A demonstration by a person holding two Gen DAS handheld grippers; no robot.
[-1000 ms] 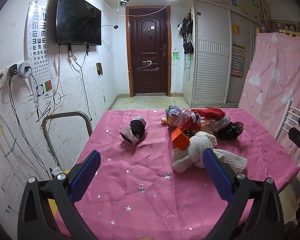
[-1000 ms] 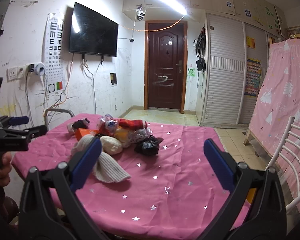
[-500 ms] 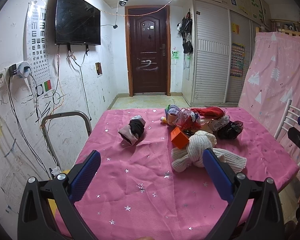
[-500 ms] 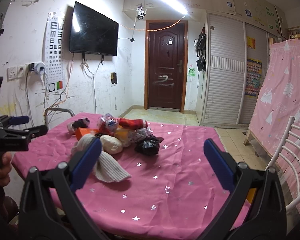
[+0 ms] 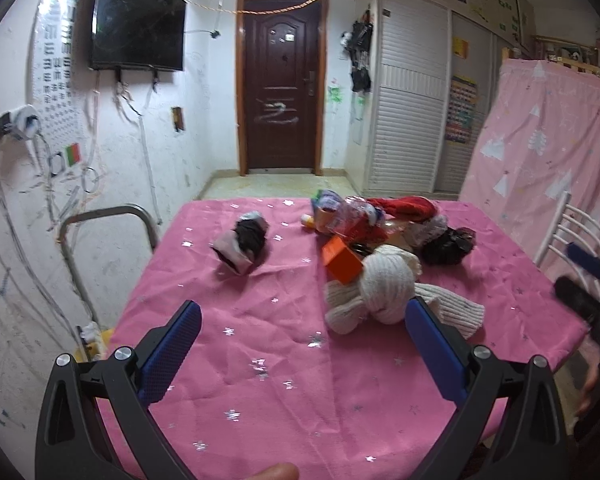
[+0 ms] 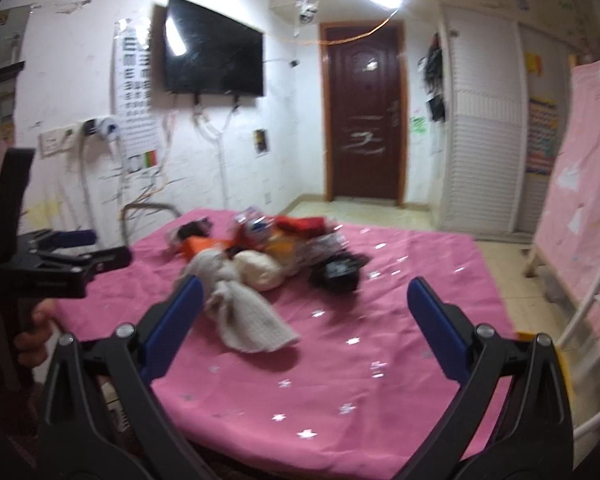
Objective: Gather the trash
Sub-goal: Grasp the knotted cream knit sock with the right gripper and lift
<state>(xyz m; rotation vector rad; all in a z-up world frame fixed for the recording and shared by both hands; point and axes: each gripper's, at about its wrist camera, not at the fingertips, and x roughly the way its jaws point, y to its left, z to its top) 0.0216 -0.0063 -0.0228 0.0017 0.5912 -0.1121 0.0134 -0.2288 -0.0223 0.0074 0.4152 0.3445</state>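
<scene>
Trash pile [image 5: 384, 236] | ahead of L tongs [image 5: 302, 338] & R tongs [image 6: 305, 308] | both spread apart, nothing held

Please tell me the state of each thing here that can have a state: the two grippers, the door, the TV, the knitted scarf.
left gripper: open, empty
right gripper: open, empty
door: closed
TV: screen dark
cream knitted scarf: tied in a knot, lying on the pink tablecloth

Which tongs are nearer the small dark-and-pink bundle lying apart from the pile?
Left. The left tongs hang open just short of the bundle; the right tongs are across the table, with the cream knitted bundle between.
</scene>
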